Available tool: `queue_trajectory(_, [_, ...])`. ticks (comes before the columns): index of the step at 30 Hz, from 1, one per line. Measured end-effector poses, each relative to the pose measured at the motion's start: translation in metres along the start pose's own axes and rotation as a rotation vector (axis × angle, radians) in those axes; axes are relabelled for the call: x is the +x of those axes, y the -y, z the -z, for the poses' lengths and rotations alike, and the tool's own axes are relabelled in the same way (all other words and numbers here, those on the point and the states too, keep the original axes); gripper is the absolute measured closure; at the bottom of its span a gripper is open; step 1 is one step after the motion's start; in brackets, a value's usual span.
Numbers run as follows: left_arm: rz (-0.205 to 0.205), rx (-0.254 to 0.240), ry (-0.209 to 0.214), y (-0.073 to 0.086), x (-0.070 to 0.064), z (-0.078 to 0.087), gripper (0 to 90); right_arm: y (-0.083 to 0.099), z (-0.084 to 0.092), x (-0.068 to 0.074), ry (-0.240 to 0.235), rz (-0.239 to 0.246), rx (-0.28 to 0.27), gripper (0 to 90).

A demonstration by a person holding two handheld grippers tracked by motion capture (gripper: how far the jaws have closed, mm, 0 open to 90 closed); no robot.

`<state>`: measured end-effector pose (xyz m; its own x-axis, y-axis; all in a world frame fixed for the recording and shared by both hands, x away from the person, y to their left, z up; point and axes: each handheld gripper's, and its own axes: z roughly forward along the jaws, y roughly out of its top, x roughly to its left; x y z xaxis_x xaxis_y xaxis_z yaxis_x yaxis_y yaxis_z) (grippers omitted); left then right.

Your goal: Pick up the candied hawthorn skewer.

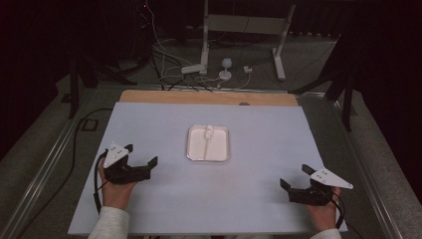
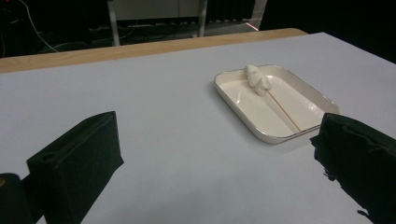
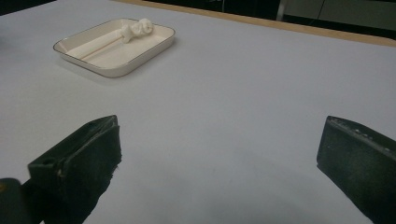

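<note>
Pale blue-grey board [image 1: 164, 204] under me, dark room all round, cables and a stand on the floor beyond the far wooden edge [image 1: 209, 97]. My left gripper [image 1: 143, 155] sat low at about eight o'clock on the board, jaws spread wide, nothing between them. My right gripper [image 1: 292, 177] mirrored it at four o'clock, jaws just as wide apart and just as empty. Both were well apart from the work.

Out from there, dead centre, lay the shallow white tray [image 1: 191, 149]. In it was a thin wooden skewer [image 2: 285, 113] with two small white marshmallows [image 2: 257, 79] threaded at its far end, up at the tray's twelve o'clock. Its bare stick ran back toward six.

Where could it go wrong? I judged the stick the trouble: thin, lying flat against the tray floor below the rim, so a wide jaw coming in low could strike the rim and shove the whole tray across the smooth board. Pinch the marshmallows instead and they would likely squash or slide along the stick. One gripper steadying the tray looked wise.
</note>
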<state>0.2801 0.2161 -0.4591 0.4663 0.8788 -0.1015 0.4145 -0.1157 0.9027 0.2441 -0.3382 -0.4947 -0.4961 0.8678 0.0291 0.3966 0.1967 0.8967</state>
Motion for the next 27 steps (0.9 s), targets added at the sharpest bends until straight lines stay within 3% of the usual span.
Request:
queue_trajectory(10, [-0.002,0.026,0.004,-0.012,-0.01,-0.02,1.4,0.0,0.001,-0.001,0.004,-0.004,-0.004,0.0])
queue_trajectory(27, [-0.045,0.077,0.037,-0.025,-0.035,-0.066,1.4,0.001,0.0,-0.001,0.008,-0.006,0.002,0.0])
